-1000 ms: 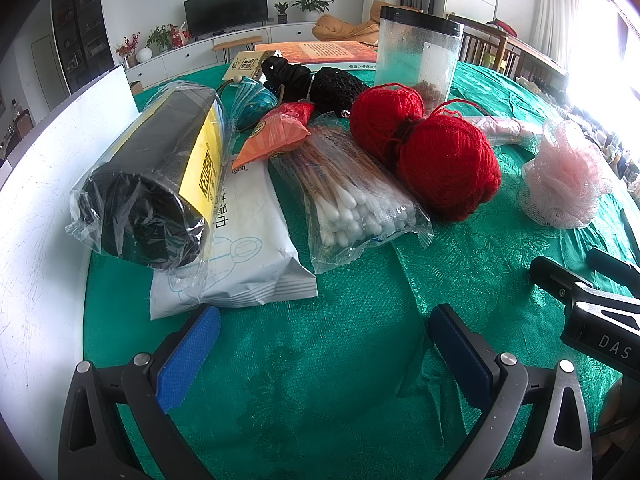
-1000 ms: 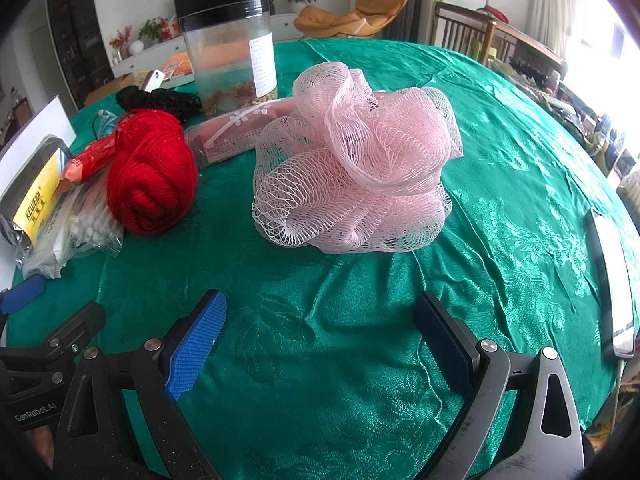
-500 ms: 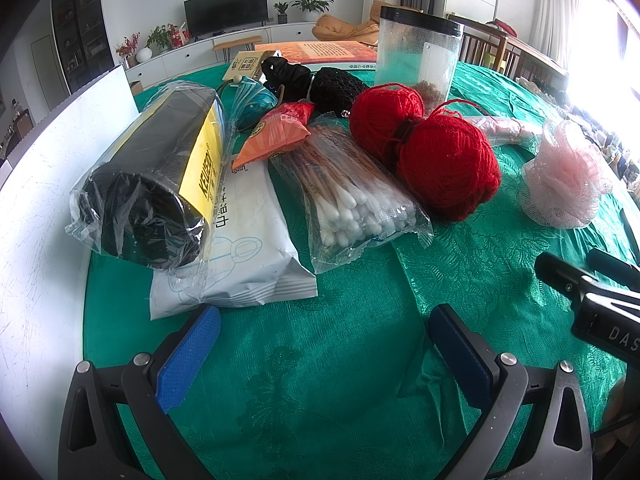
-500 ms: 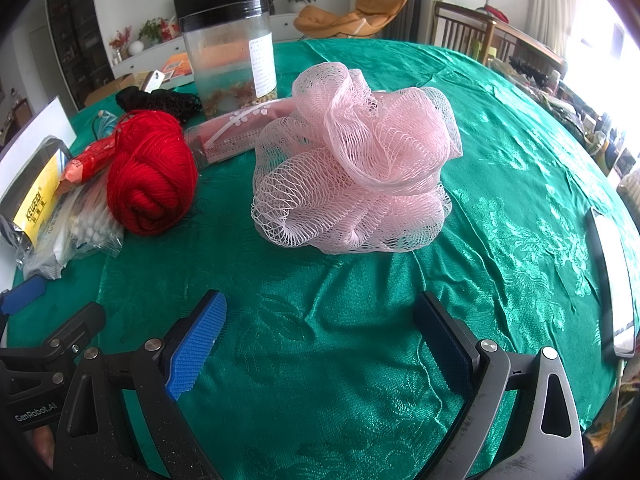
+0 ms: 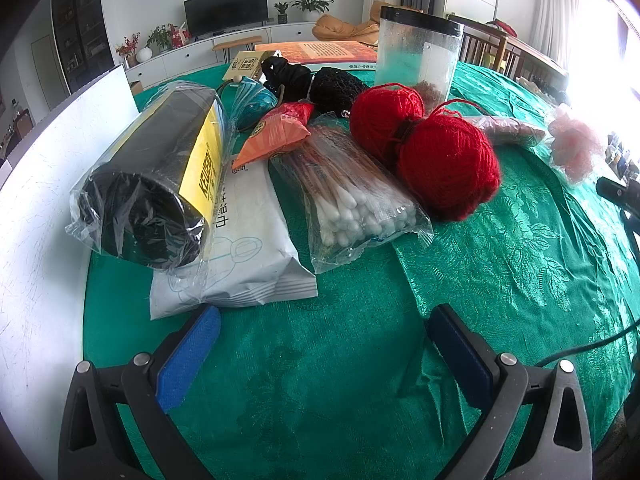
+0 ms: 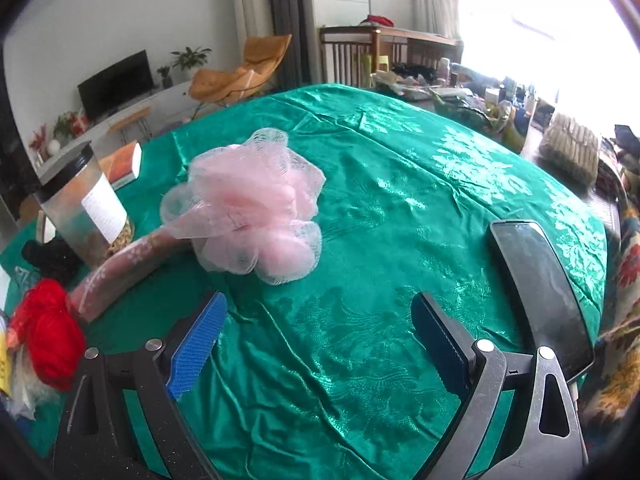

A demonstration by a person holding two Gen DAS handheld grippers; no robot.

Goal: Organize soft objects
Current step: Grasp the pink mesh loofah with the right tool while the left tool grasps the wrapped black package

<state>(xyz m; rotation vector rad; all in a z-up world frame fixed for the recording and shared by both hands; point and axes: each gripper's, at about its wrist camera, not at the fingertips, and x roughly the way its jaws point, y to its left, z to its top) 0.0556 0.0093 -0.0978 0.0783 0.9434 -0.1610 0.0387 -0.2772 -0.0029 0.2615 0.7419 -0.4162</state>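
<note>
Landmark: the red yarn point(image 5: 444, 164), two balls joined together, lying on the green cloth of the desk point(image 5: 320, 380).
Left claw point(image 5: 324, 356): jaws spread wide and empty, low over the cloth, well short of the yarn.
Right claw point(image 6: 320, 344): jaws also apart, nothing between them, aimed at bare cloth to the right of the yarn.
Bath pouf point(image 6: 248, 208): pink mesh, right of the yarn and beyond the right claw, apart from its fingers.
Cotton swabs point(image 5: 352, 200): clear bag touching the yarn's left side.
Tissue pack point(image 5: 240, 256): white soft pack left of the swabs, partly under the black roll point(image 5: 148, 176) in its clear wrap.
Pink floral roll point(image 6: 116, 272): between the yarn and the pouf, its far end tucked under the pouf.
Jar point(image 5: 416, 56): clear, black-lidded, just behind the yarn.
Phone point(image 6: 540, 292): dark, flat on the cloth, far right of the yarn.
Handling, yarn: likely light and springy; pinch one ball across its middle, since a grip on loose strands would probably unwind it.
Handling, pouf: very light, collapses under pressure; I would bite deep into the gathered centre, as outer mesh may just stretch and snag.
Handling, bagged items: the film looks slippery; take the body, not a corner.
Stage: judging by the scatter, sorting is barely begun.
</note>
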